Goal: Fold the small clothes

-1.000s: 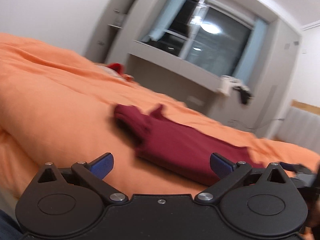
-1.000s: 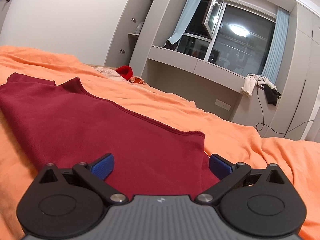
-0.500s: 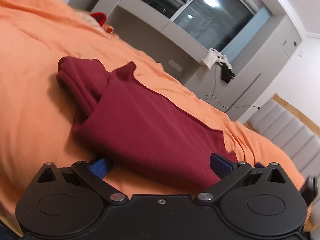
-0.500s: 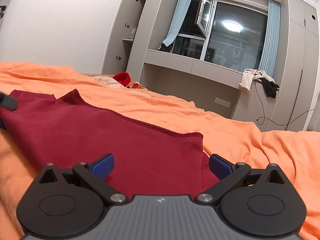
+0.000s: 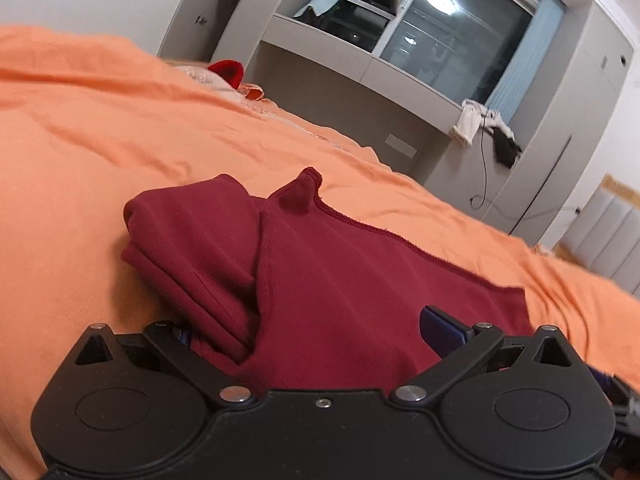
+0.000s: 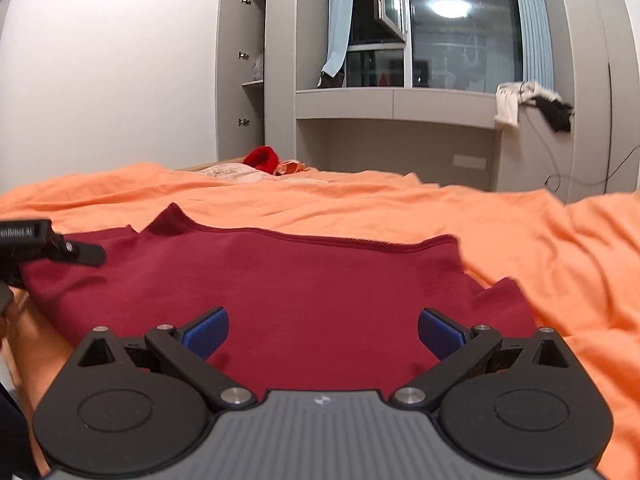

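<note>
A dark red garment [image 5: 340, 280] lies on the orange bedspread [image 5: 100, 152], its left part bunched into a thick fold [image 5: 192, 240]. My left gripper [image 5: 312, 332] is open at the garment's near edge. Cloth lies between its fingers, and the fold covers most of the left blue pad [image 5: 182, 334]. In the right wrist view the garment [image 6: 300, 280] is spread flat with a stitched far hem. My right gripper [image 6: 322, 332] is open low over its near right part, with nothing pinched. The left gripper [image 6: 52, 244] shows at the left edge of that view, over the garment's left end.
A red item [image 6: 262, 158] and a pale pillow [image 6: 228, 170] sit at the bed's far edge. Behind stand a grey cupboard [image 6: 240, 80], a window shelf [image 6: 392, 100] with clothes draped on it [image 6: 508, 106], and a hanging cable. A padded headboard [image 5: 608, 236] is at the right.
My left gripper has come down and in to the garment's near edge, so the fold now lies between its fingers. My right gripper has levelled out and stays open over the cloth.
</note>
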